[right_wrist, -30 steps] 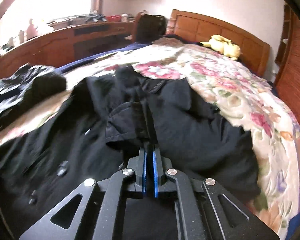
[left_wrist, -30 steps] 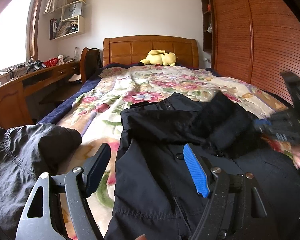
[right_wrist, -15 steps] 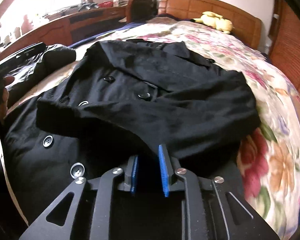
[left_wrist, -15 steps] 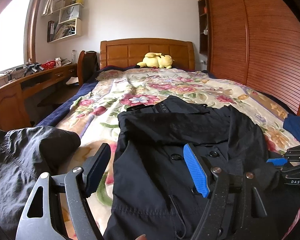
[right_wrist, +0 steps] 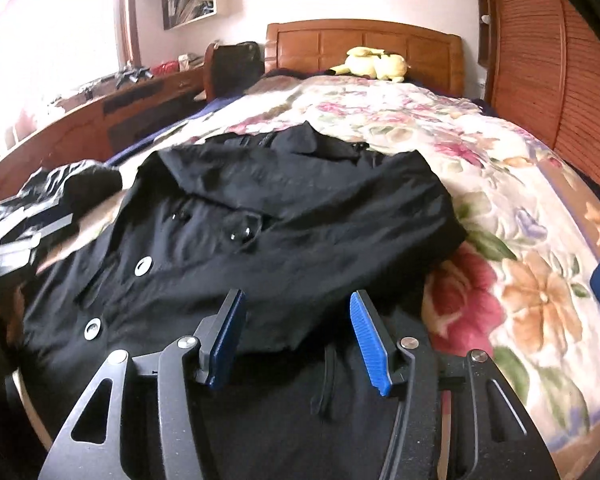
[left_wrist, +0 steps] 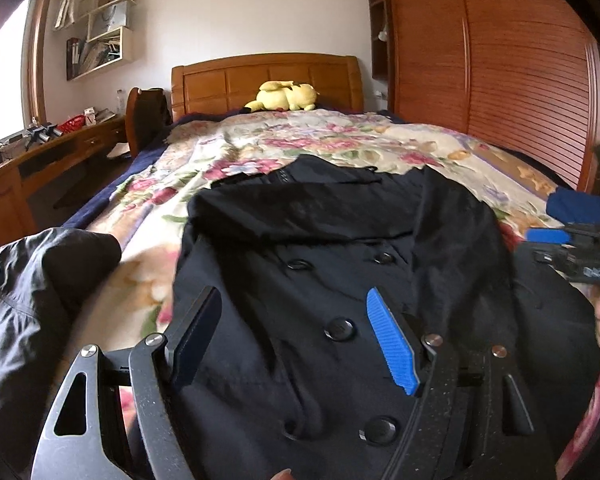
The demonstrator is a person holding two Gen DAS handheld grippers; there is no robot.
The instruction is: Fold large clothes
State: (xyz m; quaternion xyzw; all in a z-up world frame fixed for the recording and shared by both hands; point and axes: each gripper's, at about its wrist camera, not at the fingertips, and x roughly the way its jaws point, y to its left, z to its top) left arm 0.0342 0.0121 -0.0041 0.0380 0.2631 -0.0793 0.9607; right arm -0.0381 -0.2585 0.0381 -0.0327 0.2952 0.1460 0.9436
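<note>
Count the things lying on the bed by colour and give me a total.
Black: 2, the coat and the jacket
Yellow: 1, the plush
Blue: 1, a cloth at the bed's right edge
Total: 4

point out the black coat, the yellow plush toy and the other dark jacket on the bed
black coat [left_wrist: 340, 240], left wrist view, on its chest panel
yellow plush toy [right_wrist: 374, 65], right wrist view, on its body
dark jacket [left_wrist: 40, 280], left wrist view, on its crumpled fabric
</note>
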